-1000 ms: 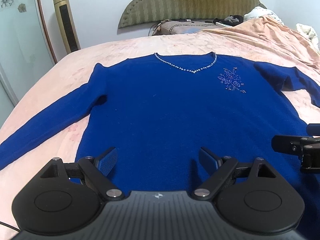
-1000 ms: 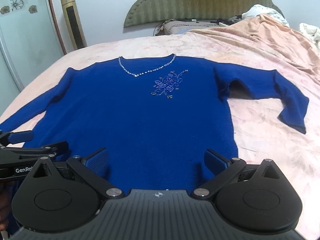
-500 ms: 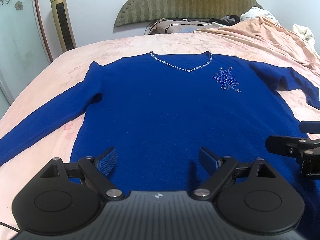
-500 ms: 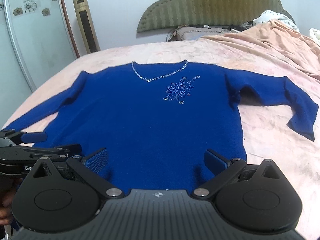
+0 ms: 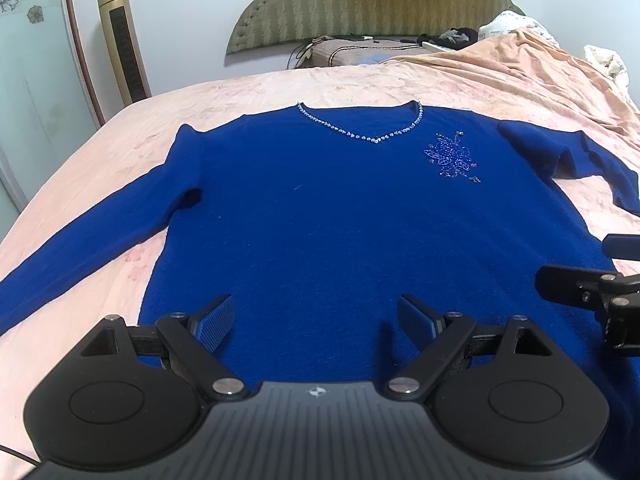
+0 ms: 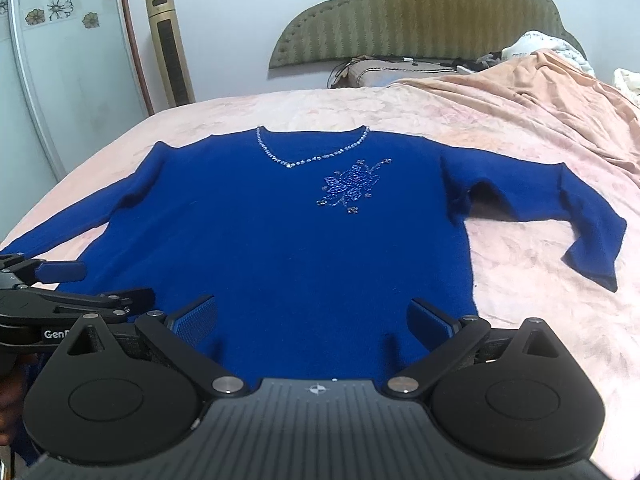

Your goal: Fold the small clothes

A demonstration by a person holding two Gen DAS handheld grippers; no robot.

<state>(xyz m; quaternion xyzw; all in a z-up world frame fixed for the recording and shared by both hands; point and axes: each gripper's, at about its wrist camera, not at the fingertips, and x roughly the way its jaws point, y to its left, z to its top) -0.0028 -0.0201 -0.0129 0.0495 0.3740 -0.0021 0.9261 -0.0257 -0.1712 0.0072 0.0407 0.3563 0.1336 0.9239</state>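
Sweater [image 5: 340, 220] flat, face up on bed [image 5: 248, 88], sleeves spread. Left gripper [image 5: 316, 320] and right gripper [image 6: 314, 320] hover over hem, fingers wide apart, empty. Advice: pinch hem corners squarely, lift evenly, avoid dragging knit.

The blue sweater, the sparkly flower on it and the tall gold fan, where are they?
blue sweater [image 6: 280, 248], right wrist view, middle of its front.
sparkly flower [image 6: 352, 186], right wrist view, centre of the beaded patch.
tall gold fan [image 6: 170, 46], right wrist view, its dark front grille.
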